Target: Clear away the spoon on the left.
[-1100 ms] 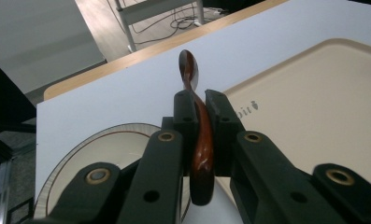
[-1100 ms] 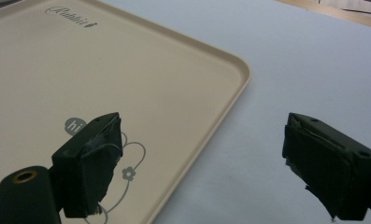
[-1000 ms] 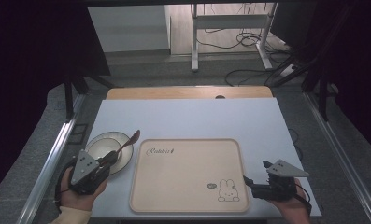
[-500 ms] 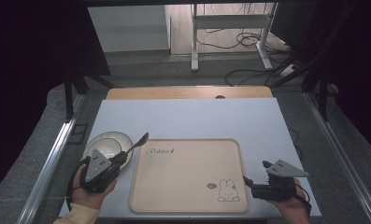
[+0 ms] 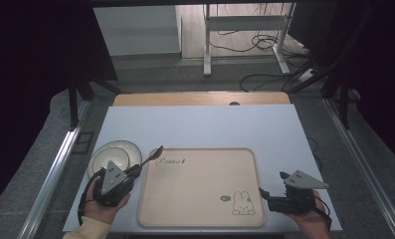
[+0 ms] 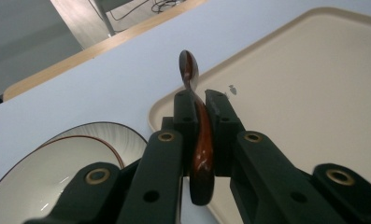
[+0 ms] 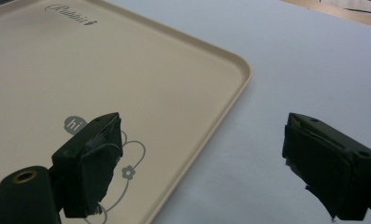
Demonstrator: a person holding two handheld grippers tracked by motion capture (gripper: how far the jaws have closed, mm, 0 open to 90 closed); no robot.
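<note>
My left gripper [image 6: 200,105] is shut on a dark reddish-brown spoon [image 6: 201,144], held by its handle. The spoon's bowl [image 5: 156,152] points forward over the near-left corner of a beige tray [image 5: 195,199] with a rabbit drawing. In the high view the left gripper [image 5: 134,172] sits between the tray and a white bowl [image 5: 110,152] with a dark rim, which lies at the left [image 6: 57,163]. My right gripper [image 7: 199,158] is open with nothing between its pads, hovering over the tray's right edge [image 7: 206,126]; from above the right gripper [image 5: 265,195] is at the table's front right.
The tray lies on a pale blue-white table [image 5: 210,124] with a wooden strip [image 5: 200,98] along its far edge. Metal rails [image 5: 55,169] run down both sides. Beyond are desk legs and cables [image 5: 245,50] on the floor.
My left gripper has carried the spoon to the right, from over the bowl toward the tray's left corner. The right gripper has stayed where it was.
</note>
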